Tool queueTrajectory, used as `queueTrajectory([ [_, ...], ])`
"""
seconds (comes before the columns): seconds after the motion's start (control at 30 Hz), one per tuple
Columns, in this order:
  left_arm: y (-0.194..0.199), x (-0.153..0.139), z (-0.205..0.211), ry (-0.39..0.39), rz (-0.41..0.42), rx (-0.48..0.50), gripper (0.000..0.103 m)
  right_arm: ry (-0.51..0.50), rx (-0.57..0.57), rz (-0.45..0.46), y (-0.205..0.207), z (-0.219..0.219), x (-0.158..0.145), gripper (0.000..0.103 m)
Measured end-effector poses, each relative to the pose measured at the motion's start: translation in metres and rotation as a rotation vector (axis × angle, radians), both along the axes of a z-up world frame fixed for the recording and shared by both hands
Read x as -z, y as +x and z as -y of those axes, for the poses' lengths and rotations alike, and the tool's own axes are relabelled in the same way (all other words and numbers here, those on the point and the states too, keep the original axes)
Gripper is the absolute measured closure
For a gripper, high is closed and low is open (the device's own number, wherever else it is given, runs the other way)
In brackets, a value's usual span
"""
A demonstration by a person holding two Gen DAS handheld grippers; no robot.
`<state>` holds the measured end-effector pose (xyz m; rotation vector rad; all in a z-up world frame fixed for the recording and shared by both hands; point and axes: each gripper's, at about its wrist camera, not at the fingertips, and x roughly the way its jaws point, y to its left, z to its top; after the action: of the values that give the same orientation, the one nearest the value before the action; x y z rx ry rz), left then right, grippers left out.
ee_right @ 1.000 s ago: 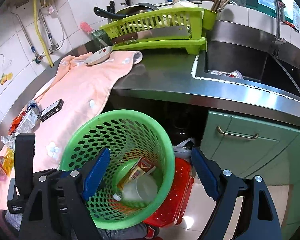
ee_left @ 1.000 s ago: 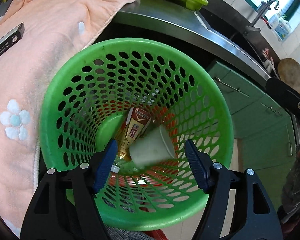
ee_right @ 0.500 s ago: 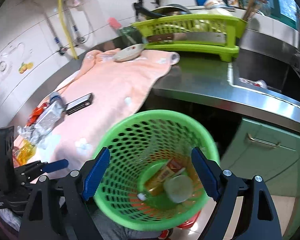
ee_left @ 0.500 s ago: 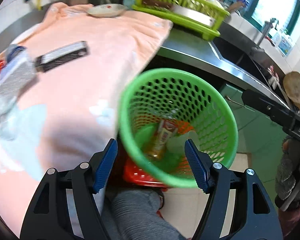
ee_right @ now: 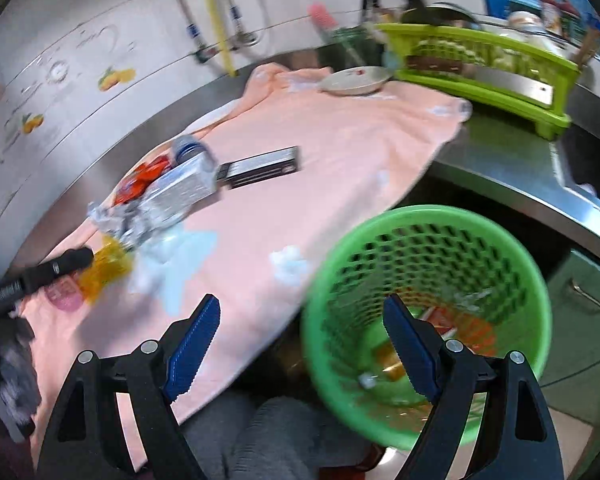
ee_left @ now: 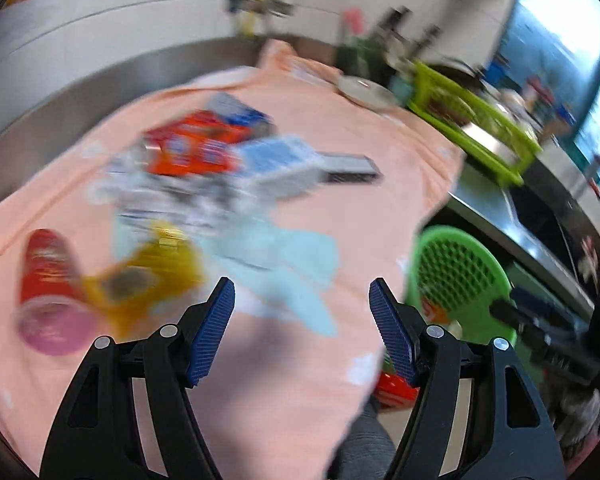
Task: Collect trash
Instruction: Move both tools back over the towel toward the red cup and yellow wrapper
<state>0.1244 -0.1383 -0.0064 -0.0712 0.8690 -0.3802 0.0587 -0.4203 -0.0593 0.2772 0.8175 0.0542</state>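
So the trash is a loose pile on the pink towel point(ee_right: 320, 168), up-counter from the green bin point(ee_right: 428, 312). There's an orange wrapper point(ee_left: 196, 148), crinkly silver foil point(ee_right: 140, 216), a yellow bag point(ee_left: 148, 276), a red cup point(ee_left: 48, 276) lying on its side, and a pale blue scrap point(ee_left: 288, 264) nearest the bin. The bin already has a few bits at the bottom.

Both tongs are wide open with nothing in them. The left gripper point(ee_left: 302, 328) hangs over the towel just short of the blue scrap; the right gripper point(ee_right: 300, 348) straddles the bin's rim on the pile side.

My guess on handling: everything's featherlight and crushable. Wrappers and foil are slick and floppy, so I'd pinch a bunched-up fold, not a flat edge. The cup is stiffer but would probably roll, so grab it across the rim or wall. The towel is soft, so a low pinch could snag the cloth too.

A dark flat box point(ee_right: 260, 168) sits past the pile, and a plate point(ee_right: 354, 80) and dish rack point(ee_right: 484, 68) are farther along the steel counter. The left view is very blurry.
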Motion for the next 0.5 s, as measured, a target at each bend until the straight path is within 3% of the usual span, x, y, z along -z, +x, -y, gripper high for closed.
queueTrajectory([
  [0.13, 0.013, -0.013, -0.058, -0.007, 0.001, -0.133, 0.033, 0.002, -0.061, -0.014, 0.012, -0.038, -0.001, 0.023],
  [0.23, 0.024, -0.014, -0.101, -0.021, -0.021, -0.249, 0.027, 0.002, -0.114, -0.023, 0.019, -0.07, -0.003, 0.023],
  [0.4, 0.038, -0.003, -0.167, -0.062, -0.078, -0.395, 0.024, 0.019, -0.183, -0.047, 0.033, -0.119, -0.003, 0.023],
  [0.5, 0.049, 0.01, -0.189, -0.093, -0.133, -0.435, 0.022, 0.044, -0.211, -0.07, 0.042, -0.139, -0.001, 0.023],
])
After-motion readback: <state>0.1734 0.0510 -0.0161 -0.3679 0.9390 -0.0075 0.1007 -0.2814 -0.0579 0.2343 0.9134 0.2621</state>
